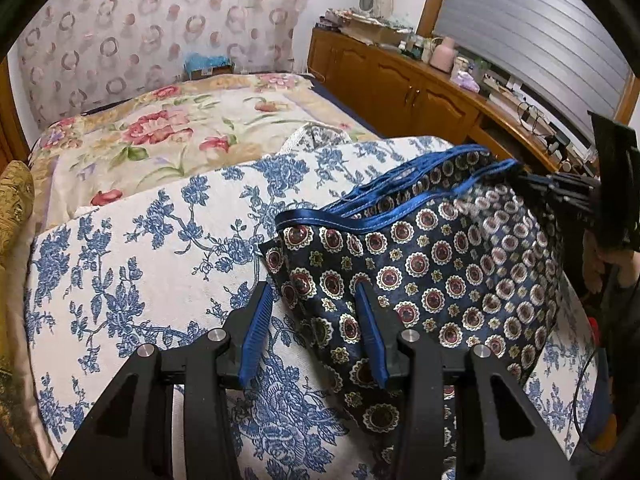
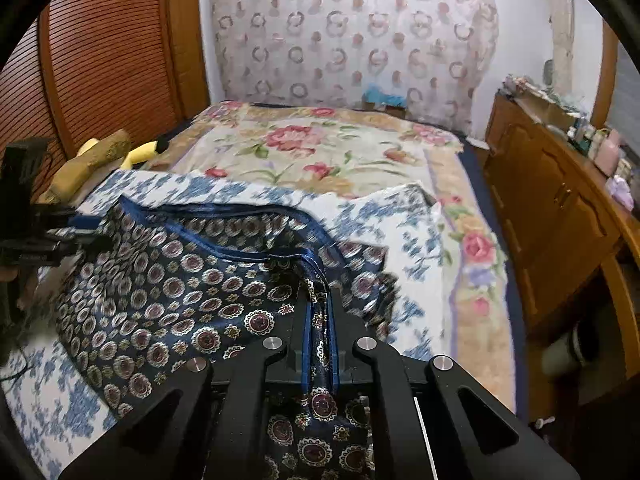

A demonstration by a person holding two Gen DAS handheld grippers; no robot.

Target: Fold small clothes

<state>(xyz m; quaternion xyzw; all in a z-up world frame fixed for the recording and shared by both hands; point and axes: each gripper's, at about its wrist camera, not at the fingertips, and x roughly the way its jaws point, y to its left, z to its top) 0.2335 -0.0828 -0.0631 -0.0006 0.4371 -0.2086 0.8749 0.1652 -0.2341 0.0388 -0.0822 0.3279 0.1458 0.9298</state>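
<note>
The patterned shorts [image 1: 420,264] lie on a cloth [image 1: 152,248] spread over the near end of the bed [image 1: 168,128], with a curtain [image 1: 160,16] behind the bed's far end. A cabinet [image 2: 556,208] runs along the bed's right side, cluttered on top. Pillows [image 2: 92,160] lie at the bed's left edge, against a slatted door [image 2: 100,60].

A blue-flowered white cloth [image 1: 132,264] covered the lower left of the frame, a floral bedspread [image 1: 168,132] lay behind it, wooden cabinets [image 1: 400,84] ran along the right, and a ring-patterned curtain [image 2: 344,28] hung at the top.
</note>
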